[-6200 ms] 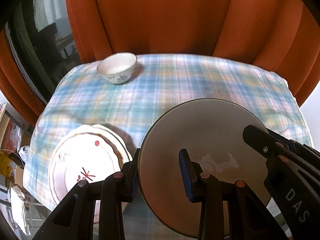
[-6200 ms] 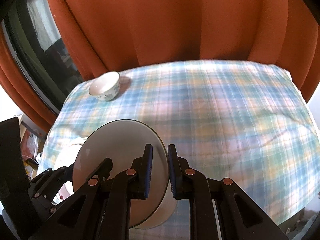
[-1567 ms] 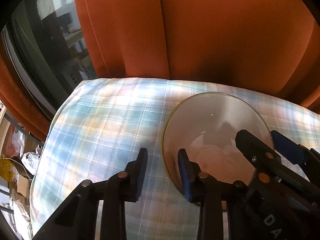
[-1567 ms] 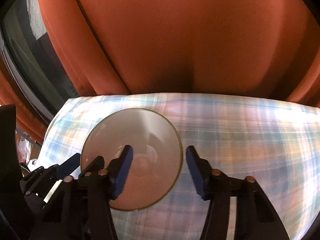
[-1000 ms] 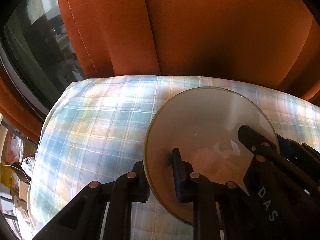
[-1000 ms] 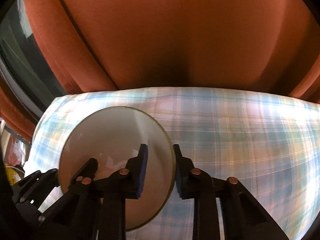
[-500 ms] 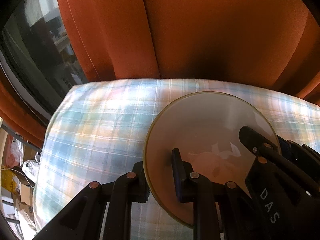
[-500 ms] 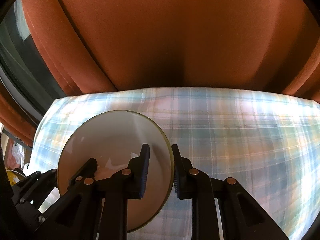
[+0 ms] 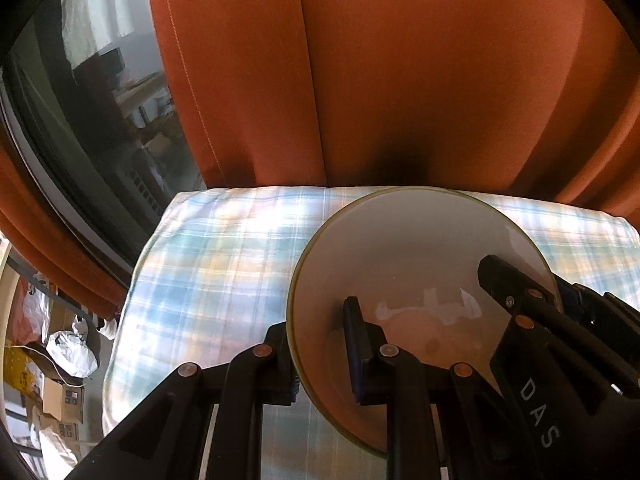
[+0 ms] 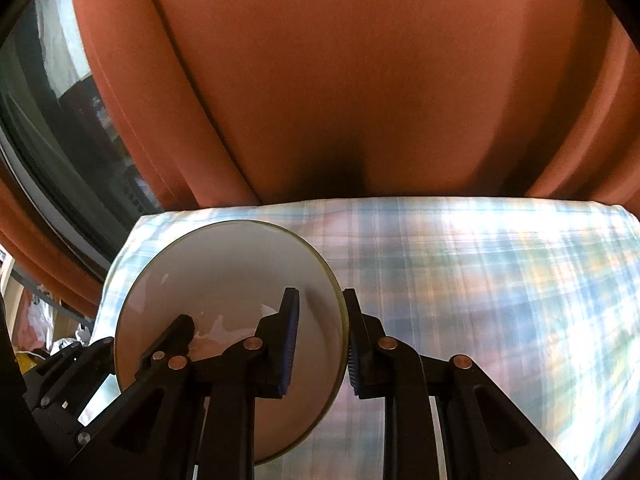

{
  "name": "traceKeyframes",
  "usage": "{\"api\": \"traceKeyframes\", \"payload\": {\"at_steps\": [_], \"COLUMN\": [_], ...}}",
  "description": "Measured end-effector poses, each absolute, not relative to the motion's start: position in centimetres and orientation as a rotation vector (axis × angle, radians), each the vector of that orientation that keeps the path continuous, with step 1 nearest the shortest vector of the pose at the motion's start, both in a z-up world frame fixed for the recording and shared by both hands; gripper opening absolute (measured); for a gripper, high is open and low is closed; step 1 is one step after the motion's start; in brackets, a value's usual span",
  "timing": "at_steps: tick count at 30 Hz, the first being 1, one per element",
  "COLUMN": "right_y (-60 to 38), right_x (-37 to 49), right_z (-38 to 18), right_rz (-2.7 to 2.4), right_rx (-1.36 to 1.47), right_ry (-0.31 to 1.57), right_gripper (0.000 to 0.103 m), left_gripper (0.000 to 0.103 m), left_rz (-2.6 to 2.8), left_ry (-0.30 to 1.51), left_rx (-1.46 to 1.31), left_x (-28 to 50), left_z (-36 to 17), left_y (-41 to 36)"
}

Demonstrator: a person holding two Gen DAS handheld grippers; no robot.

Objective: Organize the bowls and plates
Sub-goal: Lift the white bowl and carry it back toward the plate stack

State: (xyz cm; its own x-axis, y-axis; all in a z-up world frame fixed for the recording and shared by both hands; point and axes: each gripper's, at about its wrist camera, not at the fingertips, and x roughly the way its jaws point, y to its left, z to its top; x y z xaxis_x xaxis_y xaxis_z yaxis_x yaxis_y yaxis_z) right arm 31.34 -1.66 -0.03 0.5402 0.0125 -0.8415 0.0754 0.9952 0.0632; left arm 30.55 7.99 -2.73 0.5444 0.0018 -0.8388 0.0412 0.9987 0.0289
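A plain white plate (image 9: 420,256) with a thin yellowish rim is held between both grippers above the plaid tablecloth (image 9: 208,256). My left gripper (image 9: 320,352) is shut on the plate's left rim, one finger under it and one on its face. My right gripper (image 10: 320,340) is shut on the plate's right rim (image 10: 240,280). The right gripper also shows at the right of the left wrist view (image 9: 532,320). The plate is tilted a little toward me. No bowl or other plate is in view.
An orange curtain (image 9: 400,80) hangs right behind the table's far edge. A dark window (image 9: 80,120) is at the left. Bags and boxes (image 9: 60,360) lie on the floor beyond the table's left edge. The tablecloth (image 10: 480,280) stretches to the right.
Both grippers closed on the plate's rim about a second ago and have held it since. The plate has moved slightly back and up toward the curtain.
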Motion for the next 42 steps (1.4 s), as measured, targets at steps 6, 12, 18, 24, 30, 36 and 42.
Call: {"api": "traceKeyframes", "payload": {"at_steps": [6,12,18,24,30,36,42], "right_y": [-0.9,-0.7,-1.5,-2.8,-5.4,-9.0,-12.4], "right_x": [28.1,24.5,20.9,17.9,16.2,14.1,11.9], "right_z": [2.2,4.1,5.3,5.7,5.7,6.5,6.4], "right_rz": [-0.079,-0.143,-0.215,-0.220,-0.176,-0.134,-0.078], "right_rx": [0.114,0.111,0.114,0.124,0.126,0.088,0.069], "right_ry": [0.995,0.964,0.949,0.943,0.939,0.944,0.948], "right_gripper": [0.025,0.025,0.025,0.025,0.025,0.025,0.025], "left_gripper": [0.016,0.016,0.016,0.016,0.017,0.017,0.017], "left_rz": [-0.070,-0.150,-0.207,-0.202,-0.148,-0.114,-0.077], "left_ry": [0.971,0.948,0.939,0.941,0.920,0.943,0.945], "left_rx": [0.058,0.061,0.072,0.089,0.081,0.041,0.019], "left_x": [27.7,25.4,23.0,20.7,18.7,16.8,14.5], "left_z": [-1.0,0.2,0.7,0.6,0.8,0.5,-0.1], "left_y": [8.0,7.9,6.7,5.2,2.7,-0.7,-3.7]}}
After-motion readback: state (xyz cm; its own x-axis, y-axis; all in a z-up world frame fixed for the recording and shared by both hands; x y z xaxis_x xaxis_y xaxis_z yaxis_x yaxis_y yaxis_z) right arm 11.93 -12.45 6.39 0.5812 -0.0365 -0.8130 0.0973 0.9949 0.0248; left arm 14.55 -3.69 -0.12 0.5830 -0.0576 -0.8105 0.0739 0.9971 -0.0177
